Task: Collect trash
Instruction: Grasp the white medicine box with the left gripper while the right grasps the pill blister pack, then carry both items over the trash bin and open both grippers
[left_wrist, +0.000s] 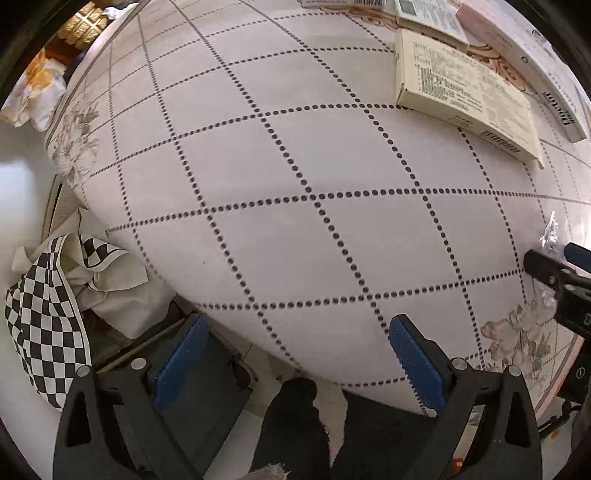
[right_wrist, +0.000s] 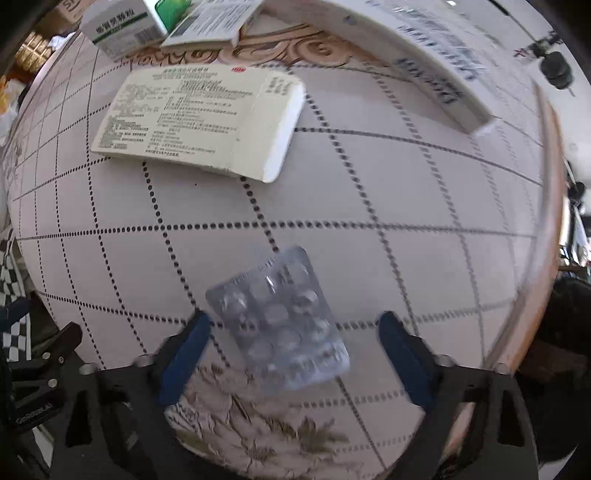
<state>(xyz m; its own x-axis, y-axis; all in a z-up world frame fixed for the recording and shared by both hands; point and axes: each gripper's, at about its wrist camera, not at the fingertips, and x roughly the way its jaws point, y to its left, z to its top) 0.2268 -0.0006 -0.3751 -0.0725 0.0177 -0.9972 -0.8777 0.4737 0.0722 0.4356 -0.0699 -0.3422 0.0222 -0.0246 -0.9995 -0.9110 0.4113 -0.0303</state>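
Note:
A silver blister pack (right_wrist: 284, 321) lies on the tablecloth between the open blue-padded fingers of my right gripper (right_wrist: 295, 325), which touch nothing. A cream medicine box (right_wrist: 199, 118) lies beyond it; it also shows in the left wrist view (left_wrist: 465, 92). My left gripper (left_wrist: 299, 328) is open and empty above the table's near edge. The right gripper's black tip (left_wrist: 554, 273) shows at the right of the left wrist view, with a sliver of the blister pack (left_wrist: 550, 229) by it.
The table (left_wrist: 295, 166) has a pale cloth with dotted grid lines. More boxes (right_wrist: 122, 26) and a long white box (right_wrist: 424, 55) sit at the far edge. A checkered cloth (left_wrist: 48, 314) lies below the table's left side.

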